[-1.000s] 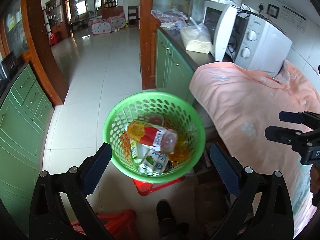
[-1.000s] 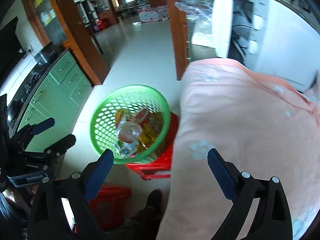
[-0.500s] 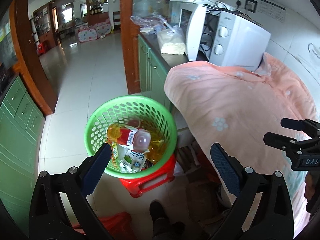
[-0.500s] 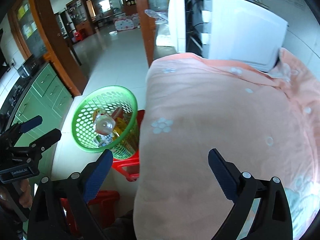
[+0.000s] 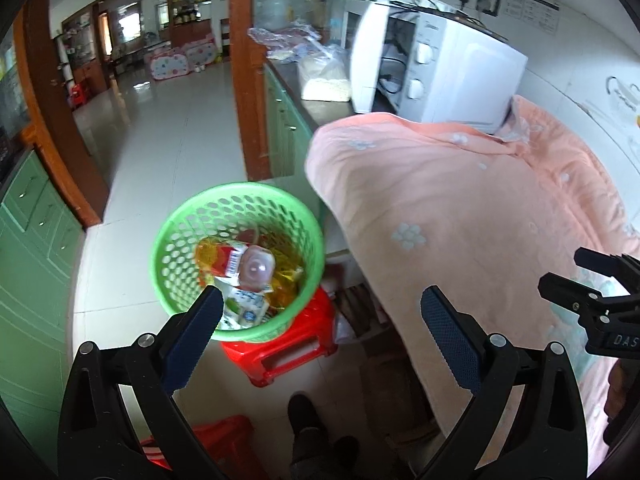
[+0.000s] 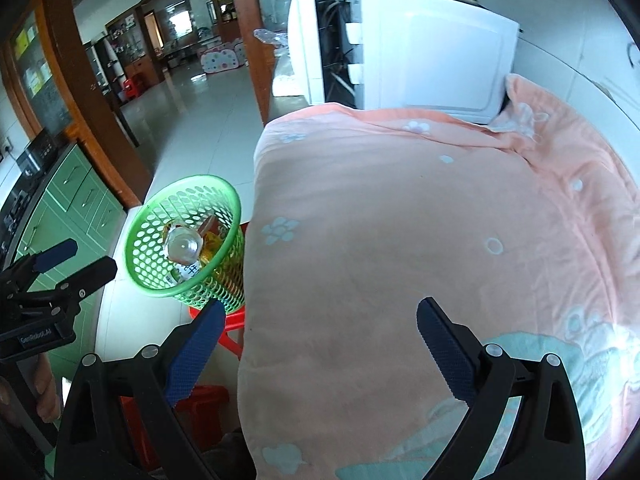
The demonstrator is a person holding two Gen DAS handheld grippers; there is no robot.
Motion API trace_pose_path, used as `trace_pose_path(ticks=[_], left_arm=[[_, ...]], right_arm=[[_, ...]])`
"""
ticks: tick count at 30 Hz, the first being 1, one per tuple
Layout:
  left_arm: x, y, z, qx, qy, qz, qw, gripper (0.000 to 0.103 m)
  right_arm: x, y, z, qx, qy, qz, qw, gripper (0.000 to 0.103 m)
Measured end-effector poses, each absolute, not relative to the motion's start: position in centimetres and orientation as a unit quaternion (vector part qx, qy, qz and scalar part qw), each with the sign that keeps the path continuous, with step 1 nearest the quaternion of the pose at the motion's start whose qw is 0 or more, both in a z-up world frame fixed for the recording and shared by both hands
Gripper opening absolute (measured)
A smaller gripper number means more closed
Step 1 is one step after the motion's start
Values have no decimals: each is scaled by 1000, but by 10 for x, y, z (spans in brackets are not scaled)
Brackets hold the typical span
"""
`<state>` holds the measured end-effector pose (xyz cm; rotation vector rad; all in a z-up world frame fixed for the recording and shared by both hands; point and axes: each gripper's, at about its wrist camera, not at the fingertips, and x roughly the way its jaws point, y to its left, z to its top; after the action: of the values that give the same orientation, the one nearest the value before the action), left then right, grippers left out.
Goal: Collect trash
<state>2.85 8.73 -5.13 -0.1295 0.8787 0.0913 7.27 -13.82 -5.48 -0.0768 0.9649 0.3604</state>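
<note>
both of our grippers were spread wide and carried nothing: the left gripper (image 5: 320, 316) hung over the floor just beside the green basket (image 5: 176, 236), and the right gripper (image 6: 318, 330) hovered above the peach blanket (image 6: 400, 220) that covered the counter. we judged the open jaws to mean that we had nothing left to drop in and were looking for more. the trash lay inside the basket, a clear bottle with a red label (image 5: 240, 262) on top of a white carton (image 5: 246, 308) and some yellow wrapping. the basket stood on a red stool (image 5: 280, 354), probably to bring its rim nearer to counter height so that things could be dropped in without stooping. no loose trash showed on the blanket, so we took the collecting to be close to done. beyond the blanket a white microwave (image 5: 452, 68) stood against the tiled wall, with plastic bags (image 5: 320, 76) further along the counter. green cabinets (image 5: 32, 240) lined the far side of the pale tiled floor (image 5: 168, 140), which ran on through wooden door frames into a bright further room.
</note>
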Motion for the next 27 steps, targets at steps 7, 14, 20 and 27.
trace_pose_path(ticks=[7, 14, 20, 27], left_arm=[[26, 70, -52, -47, 427, 58, 901, 98], [16, 66, -50, -47, 424, 73, 902, 98], [9, 67, -49, -46, 421, 91, 902, 98], [5, 64, -44, -42, 410, 100, 906, 98]], right_arm=[[68, -153, -52, -27, 458, 162, 873, 93], [65, -154, -52, -23, 460, 163, 873, 93], [61, -150, -54, -25, 462, 169, 870, 94], [58, -151, -54, -22, 462, 167, 871, 94]])
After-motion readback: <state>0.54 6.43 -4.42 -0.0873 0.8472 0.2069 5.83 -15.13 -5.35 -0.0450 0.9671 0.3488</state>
